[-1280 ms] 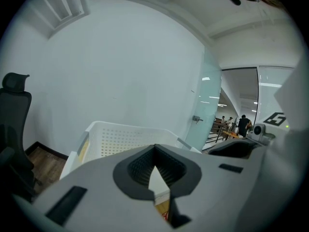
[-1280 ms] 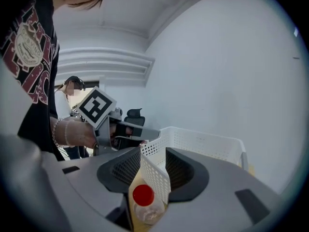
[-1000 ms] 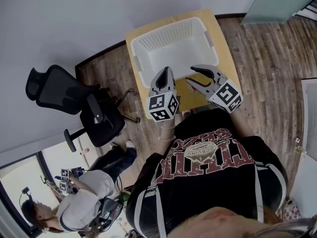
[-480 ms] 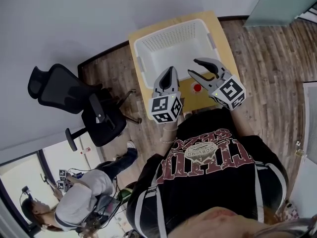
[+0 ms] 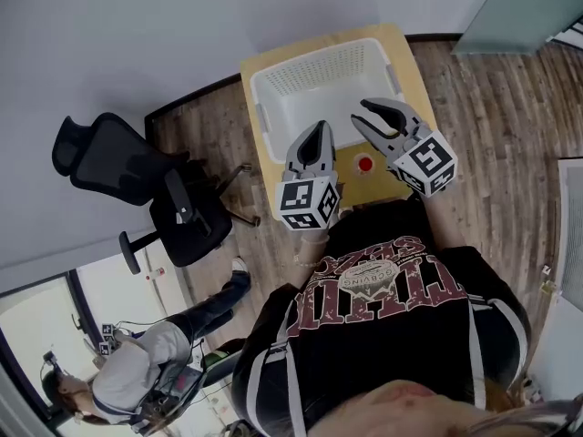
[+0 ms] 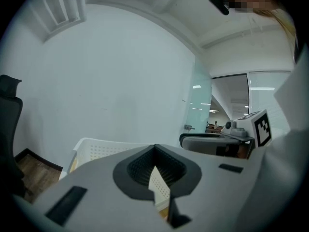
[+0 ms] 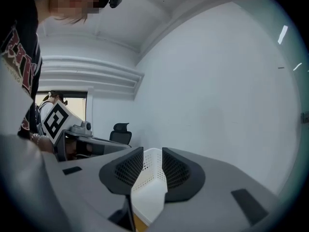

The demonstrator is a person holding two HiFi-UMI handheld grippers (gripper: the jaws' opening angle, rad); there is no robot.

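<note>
The white basket [image 5: 314, 69] on the small table [image 5: 349, 178] looked light; a skewed bite from the right gripper [image 5: 360, 112] might have shoved it askew. Its corner showed at 12 o'clock between those parted jaws (red cap [image 5: 364, 164] at 6). The left gripper [image 5: 318, 127], at 9 o'clock, was closed and empty.

From where I stand, the person wears a black T-shirt [image 5: 383, 335] with a maroon-and-cream chest print and white-striped sleeves. The left gripper [image 5: 320, 130] and right gripper [image 5: 360, 113] are grey, each with a black-and-white marker cube [image 5: 308, 205].
</note>
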